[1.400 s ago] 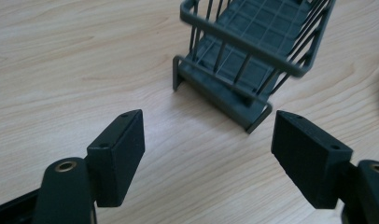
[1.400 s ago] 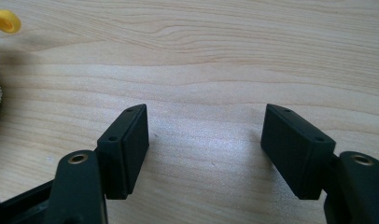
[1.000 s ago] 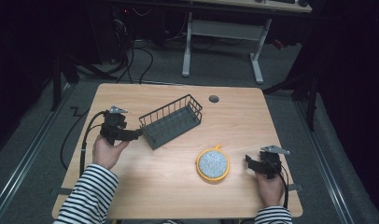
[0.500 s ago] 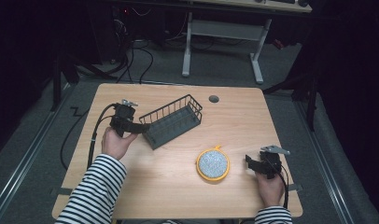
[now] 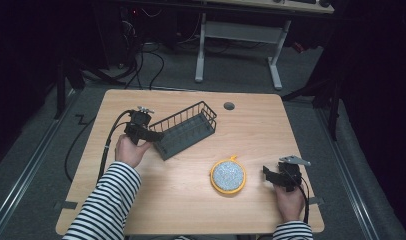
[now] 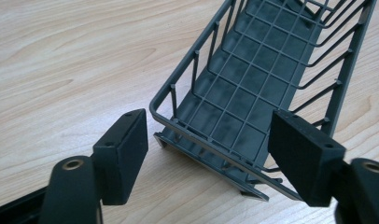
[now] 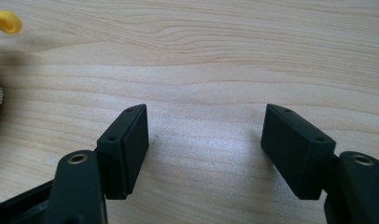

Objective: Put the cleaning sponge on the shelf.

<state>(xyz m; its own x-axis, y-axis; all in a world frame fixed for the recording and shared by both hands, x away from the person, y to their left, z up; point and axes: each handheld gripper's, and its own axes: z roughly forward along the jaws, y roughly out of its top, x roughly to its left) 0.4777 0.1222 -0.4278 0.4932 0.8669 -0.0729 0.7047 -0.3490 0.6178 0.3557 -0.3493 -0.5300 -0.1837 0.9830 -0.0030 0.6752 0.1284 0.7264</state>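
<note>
Forward swings the left claw (image 6: 208, 140), wide open astride the wire basket (image 5: 185, 130) end, where a misjudged squeeze could tip it.

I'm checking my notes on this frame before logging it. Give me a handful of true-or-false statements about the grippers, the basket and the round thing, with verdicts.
1. The left gripper is open at one end of the wire basket. True.
2. The wire basket holds the yellow-rimmed round pad. False: the pad lies on the table, apart from the basket, which is empty.
3. The right gripper is shut on the pad. False: it is open over bare wood.
4. The pad lies between the basket and the right gripper in the high view. True.
</note>
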